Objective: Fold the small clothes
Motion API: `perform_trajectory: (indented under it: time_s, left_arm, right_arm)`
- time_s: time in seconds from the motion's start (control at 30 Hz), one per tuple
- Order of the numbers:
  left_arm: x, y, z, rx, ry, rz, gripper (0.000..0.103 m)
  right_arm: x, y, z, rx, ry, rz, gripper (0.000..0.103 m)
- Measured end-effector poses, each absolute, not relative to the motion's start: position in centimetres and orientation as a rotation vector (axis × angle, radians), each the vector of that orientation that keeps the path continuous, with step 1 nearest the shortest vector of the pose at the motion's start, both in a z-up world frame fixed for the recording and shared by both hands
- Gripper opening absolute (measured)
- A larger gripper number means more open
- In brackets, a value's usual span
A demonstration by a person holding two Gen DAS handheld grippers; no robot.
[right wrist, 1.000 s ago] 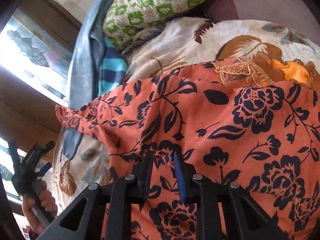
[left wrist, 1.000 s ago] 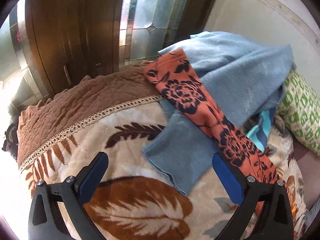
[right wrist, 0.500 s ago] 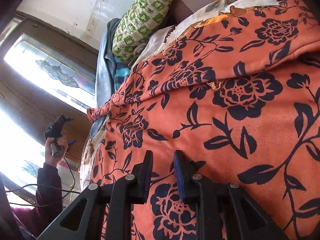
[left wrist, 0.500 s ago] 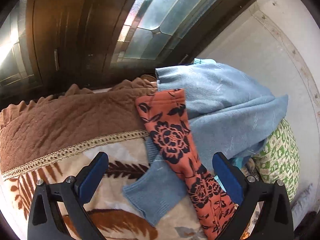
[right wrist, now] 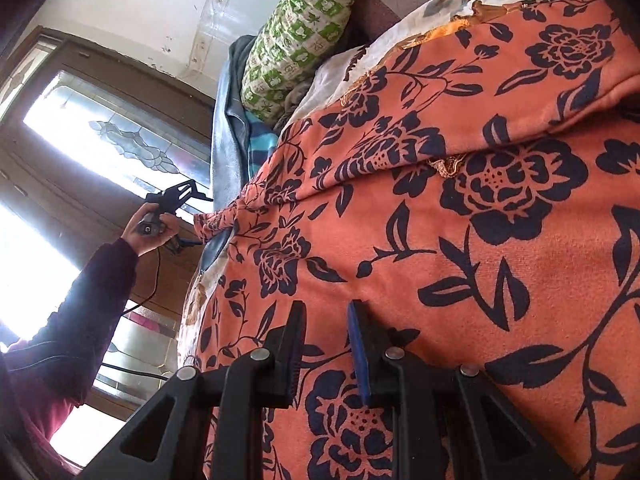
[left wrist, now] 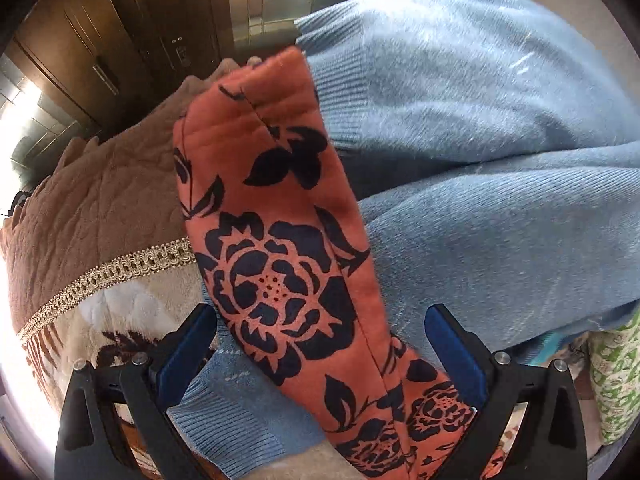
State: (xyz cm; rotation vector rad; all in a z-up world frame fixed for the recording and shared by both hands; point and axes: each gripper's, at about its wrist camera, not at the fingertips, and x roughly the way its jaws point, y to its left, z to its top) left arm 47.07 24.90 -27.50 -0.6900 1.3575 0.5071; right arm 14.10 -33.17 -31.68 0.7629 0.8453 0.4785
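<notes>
The left gripper (left wrist: 320, 356) stands wide, straddling the orange floral garment's (left wrist: 280, 240) sleeve end, pads apart from it. The right gripper (right wrist: 326, 354) is narrow, pinching that garment's cloth. The blue sweater (left wrist: 480, 160) lies at three o'clock of the sleeve, on the bed (left wrist: 100, 208).

The garment (right wrist: 500, 240) is orange cloth printed with dark navy roses and leaves. It lies spread across the bed, rumpled, with one fold running over its upper part. A long narrow sleeve (left wrist: 288, 248) with a stitched hem at its end reaches out from it and lies over a pale blue sweater (left wrist: 500, 160), a folded knit piled on the bed.
</notes>
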Motion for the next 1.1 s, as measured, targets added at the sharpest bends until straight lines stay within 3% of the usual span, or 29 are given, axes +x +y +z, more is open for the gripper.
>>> perform_trajectory:
  time_s: [0.1, 0.33, 0.43, 0.73, 0.9, 0.93, 0.97, 1.03, 1.1]
  left_arm:
    - [46.5, 25.0, -28.9, -0.667, 1.365, 0.48, 0.101]
    - [42.1, 28.0, -26.5, -0.749, 1.284, 0.368, 0.048]
    - [39.6, 28.6, -25.0, -0.771, 1.261, 0.288, 0.04]
    - [27.5, 33.2, -22.4, -0.709, 1.107, 0.251, 0.04]
    - [26.7, 33.6, -22.3, -0.88, 1.06, 0.261, 0.04]
    - [26.9, 33.6, -21.8, -0.907, 1.036, 0.251, 0.045]
    - [27.4, 33.0, -21.3, -0.933, 1.017, 0.245, 0.061]
    - [28.8, 31.7, -21.1, -0.992, 0.992, 0.274, 0.08]
    - [30.3, 31.2, -21.3, -1.038, 0.995, 0.296, 0.08]
  right_arm:
    - [14.5, -33.1, -31.7, 0.768, 0.86, 0.477, 0.025]
    - [14.9, -32.4, -31.6, 0.762, 0.864, 0.463, 0.025]
    - [15.0, -32.2, -31.4, 0.753, 0.867, 0.45, 0.025]
    - [15.2, -31.9, -31.3, 0.736, 0.871, 0.429, 0.025]
    - [15.3, -31.9, -31.3, 0.732, 0.869, 0.426, 0.025]
    - [15.3, -31.9, -31.3, 0.73, 0.868, 0.427, 0.025]
    - [15.3, -31.9, -31.3, 0.73, 0.867, 0.428, 0.025]
    - [15.3, -31.9, -31.4, 0.732, 0.866, 0.429, 0.025]
    - [15.3, -32.0, -31.4, 0.735, 0.866, 0.432, 0.025]
